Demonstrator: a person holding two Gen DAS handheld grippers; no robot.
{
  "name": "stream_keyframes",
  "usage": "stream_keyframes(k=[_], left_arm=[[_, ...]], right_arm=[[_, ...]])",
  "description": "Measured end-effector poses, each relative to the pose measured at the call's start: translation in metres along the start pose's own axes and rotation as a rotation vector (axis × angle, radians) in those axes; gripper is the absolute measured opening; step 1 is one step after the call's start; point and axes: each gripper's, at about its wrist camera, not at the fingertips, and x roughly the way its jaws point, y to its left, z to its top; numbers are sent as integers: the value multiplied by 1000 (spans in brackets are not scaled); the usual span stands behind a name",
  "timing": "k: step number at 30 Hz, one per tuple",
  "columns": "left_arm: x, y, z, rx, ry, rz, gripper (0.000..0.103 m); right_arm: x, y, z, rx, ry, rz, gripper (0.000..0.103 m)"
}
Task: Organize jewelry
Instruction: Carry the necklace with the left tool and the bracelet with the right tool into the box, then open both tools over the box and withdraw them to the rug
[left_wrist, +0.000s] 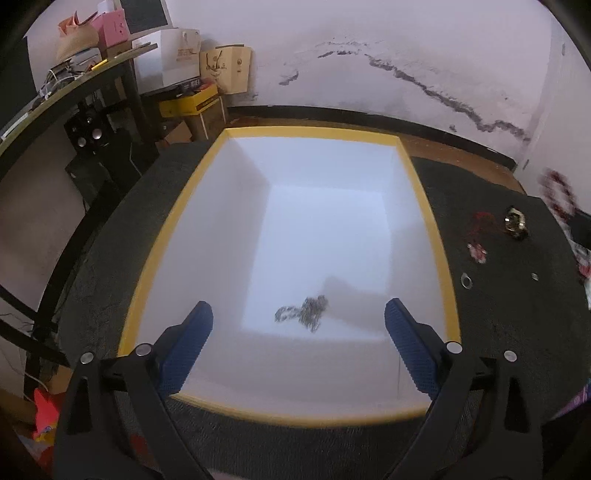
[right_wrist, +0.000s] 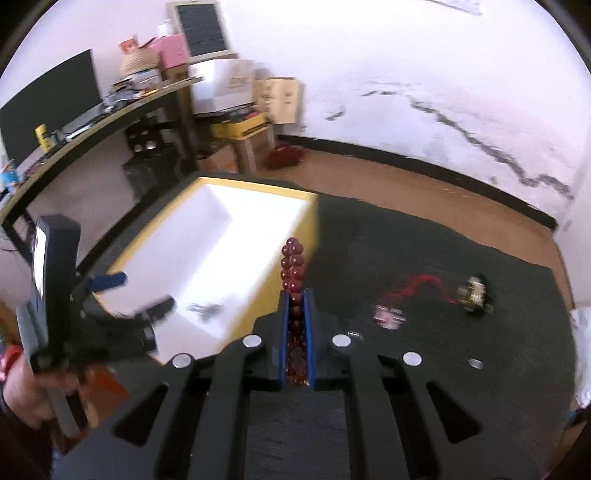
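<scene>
Left gripper (left_wrist: 298, 325): jaws wide, empty, above yellow-rimmed box (left_wrist: 430, 221); silver chain (left_wrist: 304, 313) on its floor.
Right gripper (right_wrist: 296, 299): clamped on red bead bracelet (right_wrist: 293, 264); hazard, beads slipping short of box.
Ring (left_wrist: 466, 280): loose on mat, easily overlooked.

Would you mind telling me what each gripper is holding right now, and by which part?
The right gripper clamps a dark red bead bracelet along its length, one end protruding. The left gripper holds nothing.
</scene>
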Motion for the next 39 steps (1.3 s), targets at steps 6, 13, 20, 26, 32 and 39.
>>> stream_keyframes(k=[6,13,20,26,32,39], left_arm=[[-44,24,-3,72,-43,97,92],[-70,74,2,-37,-66,92,92],[-69,94,-2,-79,-79,66,92],[-66,107,-5,-110,-74,43,92],[-68,118,-7,-154,-76,27,92],[-71,109,-5,-145,-85,26,92]], right_arm=[[47,60,29,-41,60,70,8],[135,95,38,-14,203,66,8],[178,109,35,17,290,20,8],[188,113,32,0,300,-5,8],[180,109,33,-7,256,-54,63],[123,107,34,-71,133,-22,82]])
